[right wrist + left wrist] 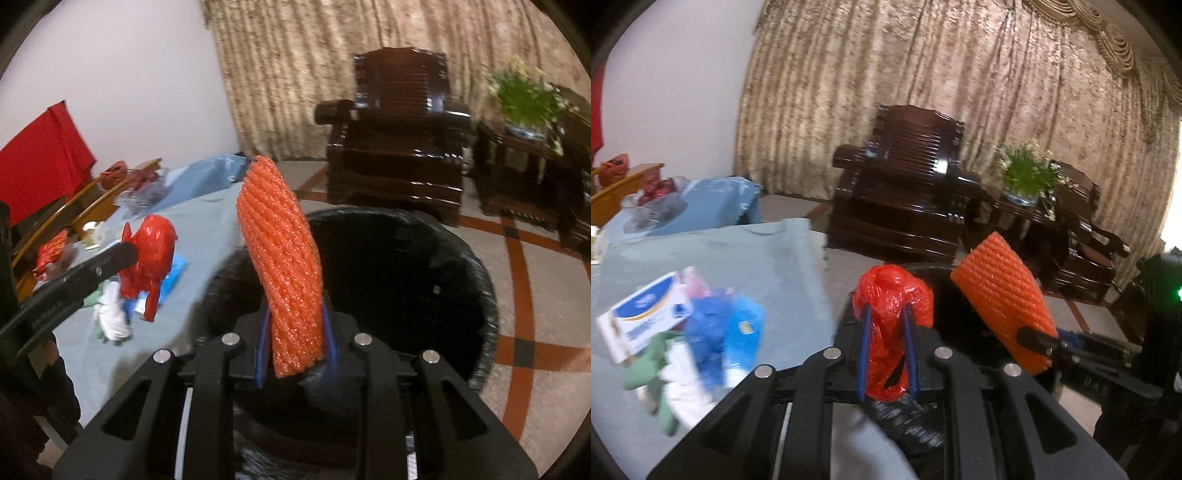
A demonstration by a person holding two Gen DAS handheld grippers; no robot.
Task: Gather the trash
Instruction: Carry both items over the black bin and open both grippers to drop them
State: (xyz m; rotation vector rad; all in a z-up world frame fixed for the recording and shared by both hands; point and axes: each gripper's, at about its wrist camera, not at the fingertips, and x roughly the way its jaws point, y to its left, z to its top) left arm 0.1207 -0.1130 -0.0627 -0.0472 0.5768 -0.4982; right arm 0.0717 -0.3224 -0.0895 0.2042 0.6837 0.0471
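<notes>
Left jaws pinch a red bag (892, 314), right jaws an orange net (284, 273), above the seemingly empty black-lined bin (480, 295).

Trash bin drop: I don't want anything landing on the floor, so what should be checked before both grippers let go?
1. Left gripper shut on red plastic bag: ok.
2. Right gripper shut on orange foam net: ok.
3. Foam net above the black-lined bin: ok.
4. Red bag over the bin opening: cannot tell; it appears near the table edge.
5. Table trash all collected: not ok.
</notes>
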